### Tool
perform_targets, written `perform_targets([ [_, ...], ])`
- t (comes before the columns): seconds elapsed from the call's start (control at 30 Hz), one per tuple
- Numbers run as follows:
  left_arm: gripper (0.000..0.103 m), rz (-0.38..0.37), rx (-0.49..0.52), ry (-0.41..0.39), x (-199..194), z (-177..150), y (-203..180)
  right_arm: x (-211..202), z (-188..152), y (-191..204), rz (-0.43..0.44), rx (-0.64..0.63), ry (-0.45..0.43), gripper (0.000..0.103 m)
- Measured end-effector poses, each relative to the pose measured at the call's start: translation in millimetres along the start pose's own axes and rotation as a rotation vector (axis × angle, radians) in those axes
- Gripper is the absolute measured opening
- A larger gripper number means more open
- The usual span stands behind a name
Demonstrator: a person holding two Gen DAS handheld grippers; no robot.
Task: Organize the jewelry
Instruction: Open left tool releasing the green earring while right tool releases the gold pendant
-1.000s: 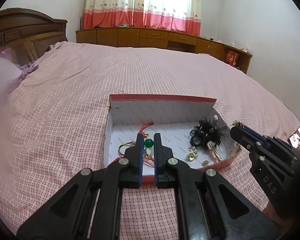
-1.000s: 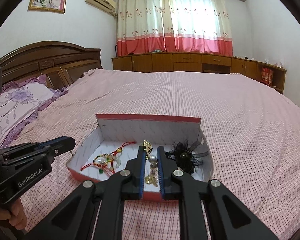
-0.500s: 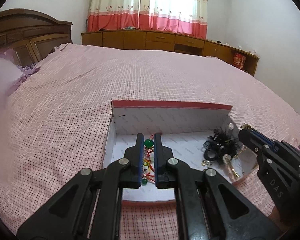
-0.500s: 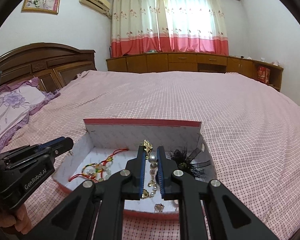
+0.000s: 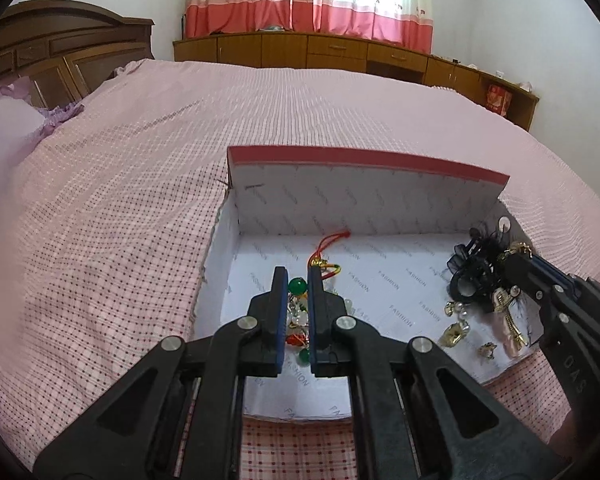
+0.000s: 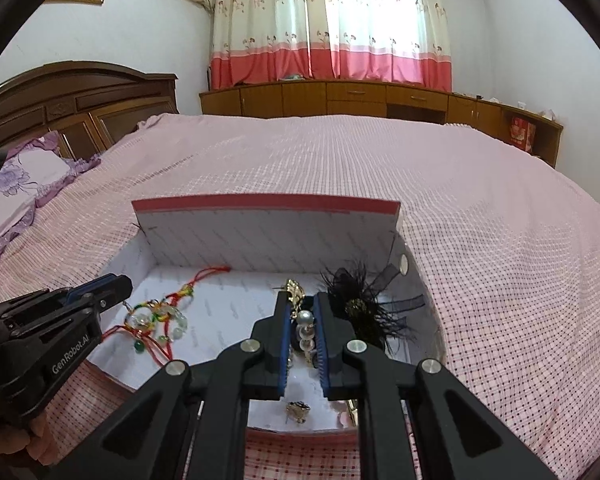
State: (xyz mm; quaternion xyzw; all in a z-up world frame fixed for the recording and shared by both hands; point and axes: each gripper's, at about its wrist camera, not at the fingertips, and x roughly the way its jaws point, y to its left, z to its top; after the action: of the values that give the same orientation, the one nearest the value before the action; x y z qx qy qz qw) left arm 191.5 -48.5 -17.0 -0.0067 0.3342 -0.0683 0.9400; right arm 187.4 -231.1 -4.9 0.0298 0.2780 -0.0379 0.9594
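Observation:
A white box with a red rim (image 5: 360,158) (image 6: 260,202) lies open on the bed. My left gripper (image 5: 298,276) (image 6: 118,286) is shut on a green bead (image 5: 298,285) of a beaded charm with red cord (image 6: 156,314), which trails onto the left of the box floor. My right gripper (image 6: 303,300) (image 5: 518,258) is shut on a pearl and gold piece (image 6: 305,318) above the right part of the box. A black feather hair clip (image 5: 474,276) (image 6: 360,300) lies at the right wall. Small gold pieces (image 5: 456,332) (image 6: 298,410) rest near the front edge.
The box sits on a pink checked bedspread (image 5: 120,220). A wooden headboard (image 6: 72,100) and a purple pillow (image 6: 24,176) are at the left. Low wooden cabinets (image 6: 360,98) line the far wall under the curtains. A hand (image 6: 16,440) grips the left tool.
Both grippers have come forward and down over the box, which now looks larger and closer. Each still carries its piece between its fingers.

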Motion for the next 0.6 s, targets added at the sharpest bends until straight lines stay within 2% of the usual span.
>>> perform_targets([
  [0.23,0.002,-0.009,-0.007,0.012,-1.0,-0.2,0.0,2.2,-2.5,-2.8,0.013,0.005,0.013,0.014],
  [0.3,0.006,-0.01,-0.008,0.023,-0.6,0.3,-0.3,0.7,-2.2,-3.3,0.02,0.009,0.014,0.019],
  [0.37,0.019,-0.01,-0.009,0.027,-1.2,1.1,-0.5,-1.0,-2.1,-3.4,0.018,0.011,0.012,0.028],
  [0.4,0.021,-0.01,-0.01,0.024,-2.5,1.1,-0.6,-1.9,-2.1,-3.7,0.021,0.014,0.01,0.031],
  [0.47,0.025,-0.01,-0.011,0.018,-6.0,1.1,-1.2,-3.6,-1.6,-4.0,0.028,0.017,0.011,0.032],
  [0.6,0.027,-0.016,-0.019,0.017,-13.3,1.8,-1.2,-9.8,-1.4,-3.9,0.03,0.023,0.011,0.033],
])
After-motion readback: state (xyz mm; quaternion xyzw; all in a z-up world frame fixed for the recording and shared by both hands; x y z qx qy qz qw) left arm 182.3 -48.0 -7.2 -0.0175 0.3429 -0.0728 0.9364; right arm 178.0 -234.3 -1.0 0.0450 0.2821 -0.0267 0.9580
